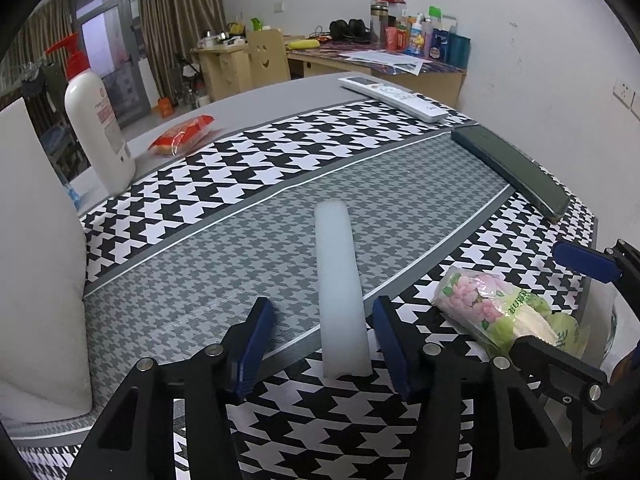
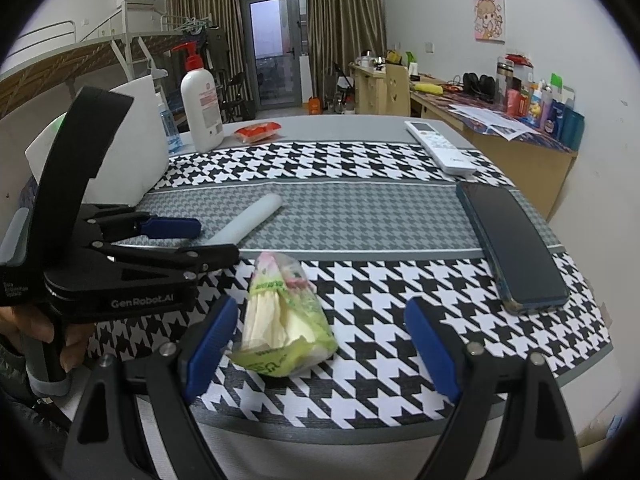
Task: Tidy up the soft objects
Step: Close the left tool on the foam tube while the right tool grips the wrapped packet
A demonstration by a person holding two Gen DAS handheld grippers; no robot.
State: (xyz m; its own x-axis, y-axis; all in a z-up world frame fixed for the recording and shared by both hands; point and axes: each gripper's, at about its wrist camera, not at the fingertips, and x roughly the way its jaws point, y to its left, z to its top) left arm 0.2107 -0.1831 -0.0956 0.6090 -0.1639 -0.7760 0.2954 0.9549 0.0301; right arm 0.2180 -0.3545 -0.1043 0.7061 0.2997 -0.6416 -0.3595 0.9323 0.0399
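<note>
A white foam stick (image 1: 340, 280) lies on the houndstooth tablecloth (image 1: 280, 160), its near end between the fingers of my left gripper (image 1: 322, 303). The right pad sits almost against the stick; the left pad stands clear of it, so the gripper is open. In the right wrist view the stick (image 2: 252, 220) runs out from the left gripper (image 2: 208, 240). A green and pink tissue pack (image 2: 280, 320) lies between the wide-open fingers of my right gripper (image 2: 323, 304), closer to the left pad and untouched. The left wrist view shows the pack (image 1: 492, 304) and the right gripper (image 1: 556, 304) around it.
A white pump bottle (image 1: 100, 132), a red packet (image 1: 182, 136), a white remote (image 1: 396, 98) and a dark phone (image 1: 512, 168) lie on the table. A white cushion (image 1: 36, 260) stands at the left edge. The table's front edge (image 2: 360, 424) is close.
</note>
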